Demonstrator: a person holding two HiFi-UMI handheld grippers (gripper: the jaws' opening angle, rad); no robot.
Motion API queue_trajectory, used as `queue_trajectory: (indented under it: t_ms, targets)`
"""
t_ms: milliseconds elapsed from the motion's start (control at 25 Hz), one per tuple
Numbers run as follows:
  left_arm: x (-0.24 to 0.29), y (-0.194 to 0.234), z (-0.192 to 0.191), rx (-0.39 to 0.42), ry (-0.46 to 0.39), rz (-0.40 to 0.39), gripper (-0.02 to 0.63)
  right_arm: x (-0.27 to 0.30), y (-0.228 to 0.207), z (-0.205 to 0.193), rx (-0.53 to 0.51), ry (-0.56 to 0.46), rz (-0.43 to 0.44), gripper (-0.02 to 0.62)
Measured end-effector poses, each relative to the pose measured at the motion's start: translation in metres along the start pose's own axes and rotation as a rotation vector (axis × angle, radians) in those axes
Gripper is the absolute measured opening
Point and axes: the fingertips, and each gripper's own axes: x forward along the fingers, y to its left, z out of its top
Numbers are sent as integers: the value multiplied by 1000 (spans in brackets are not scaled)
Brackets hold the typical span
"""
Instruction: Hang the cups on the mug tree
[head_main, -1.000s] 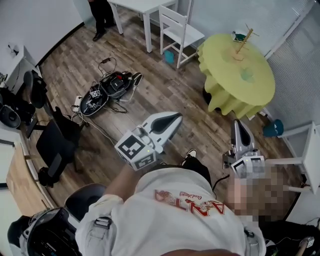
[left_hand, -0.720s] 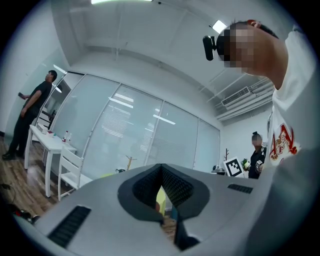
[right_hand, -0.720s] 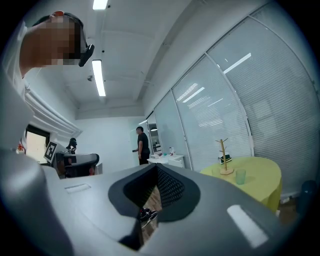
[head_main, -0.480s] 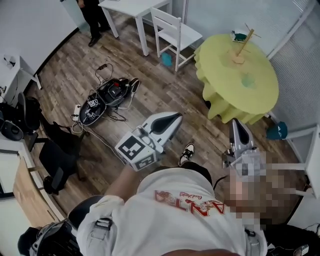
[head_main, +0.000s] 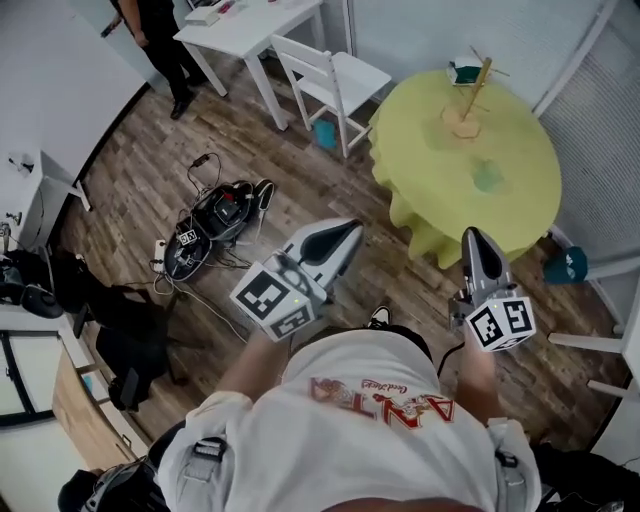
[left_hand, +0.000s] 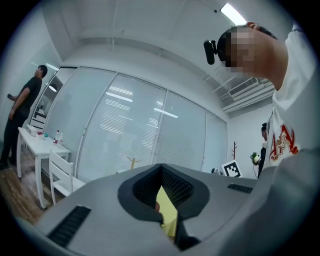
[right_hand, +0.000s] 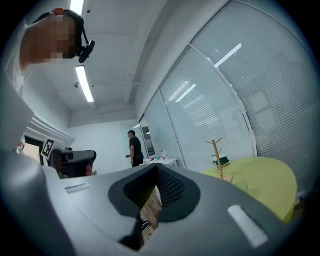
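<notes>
Fingers together and empty on left gripper and right gripper; approach to the surface in hand, next needs parting around the green cup near the mug tree.

I hold my left gripper and my right gripper out level above the wood floor. Both are empty and point toward the round table with its yellow-green cloth. The wooden mug tree stands on the table's far side, with a dark green cup up by its branches. A pale green cup sits on the cloth nearer me. A white chair stands left of the table.
</notes>
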Motion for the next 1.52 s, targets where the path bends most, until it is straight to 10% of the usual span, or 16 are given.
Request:
queue_trajectory:
  t_ms: [520,1520]
  targets:
    - [93,57,9,18,6,-4,9,70,-80,10,4,-10,-8,3]
    - [228,265,18,-74,145,-382,9,242,-129,14,-7,80,-413,3]
